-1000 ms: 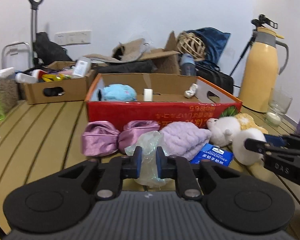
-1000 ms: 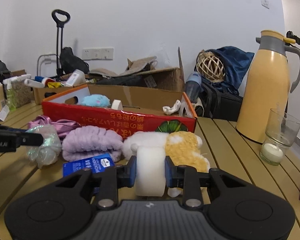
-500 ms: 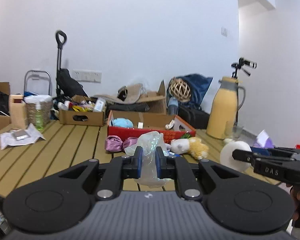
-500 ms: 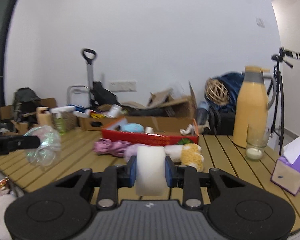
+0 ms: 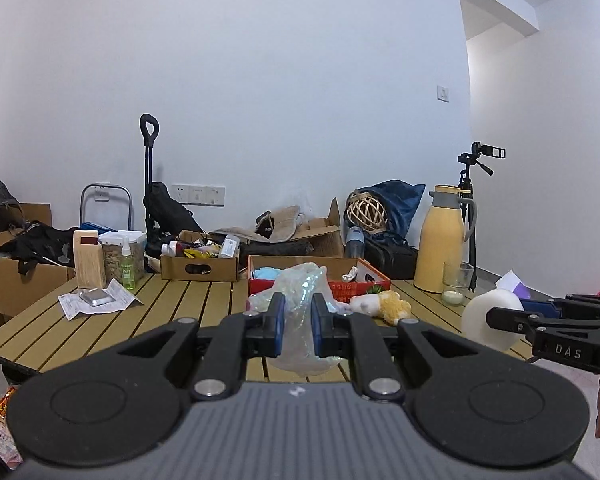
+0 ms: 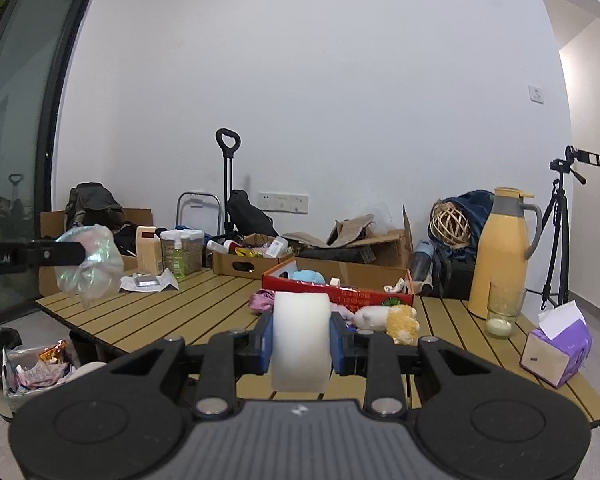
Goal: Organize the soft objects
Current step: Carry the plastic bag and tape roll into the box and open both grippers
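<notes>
Crinkled, clear iridescent plastic fills the narrow gap of your left hand-held gripper (image 5: 296,322): its blue pads are pinched nearly together on the thin plastic bag (image 5: 300,312), which bulges above the fingers and hangs below them, its long axis roughly upright. Your right hand-held gripper (image 6: 301,338) is partly closed on a white foam roll (image 6: 301,344), the pads pressing its two flat ends, so its long axis runs across from finger to finger and its curved face points back at you. Both things are held off the slatted yellow wooden worktop (image 6: 172,312), which lies ahead of and below both tools. Farther ahead on it sits the red cardboard tray (image 6: 340,294), with a pale blue plush (image 6: 309,276) inside. Just in front of the tray lie a white and yellow plush toy (image 6: 388,318) and a pink satin bundle (image 6: 260,302).
</notes>
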The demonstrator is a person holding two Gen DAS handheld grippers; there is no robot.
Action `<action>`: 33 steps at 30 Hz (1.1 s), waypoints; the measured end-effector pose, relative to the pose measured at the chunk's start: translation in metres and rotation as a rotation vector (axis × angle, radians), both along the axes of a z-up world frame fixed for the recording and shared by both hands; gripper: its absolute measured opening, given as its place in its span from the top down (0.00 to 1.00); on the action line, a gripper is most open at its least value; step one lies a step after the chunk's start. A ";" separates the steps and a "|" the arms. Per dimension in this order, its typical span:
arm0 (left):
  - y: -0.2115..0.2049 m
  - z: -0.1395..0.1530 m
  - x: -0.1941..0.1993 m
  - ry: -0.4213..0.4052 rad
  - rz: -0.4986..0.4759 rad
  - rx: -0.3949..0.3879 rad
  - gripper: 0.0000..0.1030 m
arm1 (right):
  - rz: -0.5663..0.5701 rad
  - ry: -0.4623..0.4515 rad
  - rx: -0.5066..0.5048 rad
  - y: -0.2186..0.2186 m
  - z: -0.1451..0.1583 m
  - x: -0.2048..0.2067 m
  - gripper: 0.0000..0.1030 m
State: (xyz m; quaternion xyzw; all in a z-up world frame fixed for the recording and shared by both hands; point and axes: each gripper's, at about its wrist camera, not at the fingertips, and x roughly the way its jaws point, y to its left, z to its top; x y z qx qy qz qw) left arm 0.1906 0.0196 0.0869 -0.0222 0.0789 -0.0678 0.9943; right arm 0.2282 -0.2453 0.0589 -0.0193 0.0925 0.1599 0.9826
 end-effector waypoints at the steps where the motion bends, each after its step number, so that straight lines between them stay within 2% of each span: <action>1: 0.000 0.000 0.003 0.004 -0.002 -0.003 0.87 | -0.003 -0.001 0.000 0.001 0.000 0.002 0.73; 6: 0.001 -0.004 0.036 0.048 -0.030 -0.032 0.86 | -0.007 0.021 -0.003 0.003 -0.004 0.023 0.73; 9: -0.001 0.000 0.074 0.044 -0.040 -0.021 0.86 | -0.012 0.026 -0.006 0.001 0.000 0.052 0.73; 12: 0.000 0.006 0.129 0.045 -0.067 -0.023 0.86 | -0.001 0.031 0.007 -0.002 0.010 0.101 0.73; 15: 0.005 0.007 0.208 0.101 -0.098 -0.045 0.86 | 0.022 0.056 0.012 -0.003 0.018 0.165 0.73; 21: 0.001 0.007 0.385 0.248 -0.149 -0.050 0.86 | 0.036 0.170 0.063 -0.010 0.027 0.330 0.73; 25: -0.013 -0.010 0.497 0.361 -0.115 -0.003 0.86 | -0.025 0.269 0.044 -0.013 0.015 0.452 0.73; 30: -0.025 -0.047 0.589 0.496 -0.084 0.027 0.85 | -0.068 0.438 0.046 -0.014 -0.016 0.579 0.73; 31: -0.024 -0.054 0.601 0.523 -0.078 0.018 0.83 | -0.072 0.470 0.058 -0.013 -0.023 0.601 0.73; 32: -0.022 -0.060 0.610 0.538 -0.076 0.011 0.76 | -0.069 0.499 0.080 -0.012 -0.031 0.620 0.73; 33: -0.020 -0.065 0.615 0.538 -0.065 0.003 0.71 | -0.052 0.536 0.152 -0.015 -0.040 0.638 0.71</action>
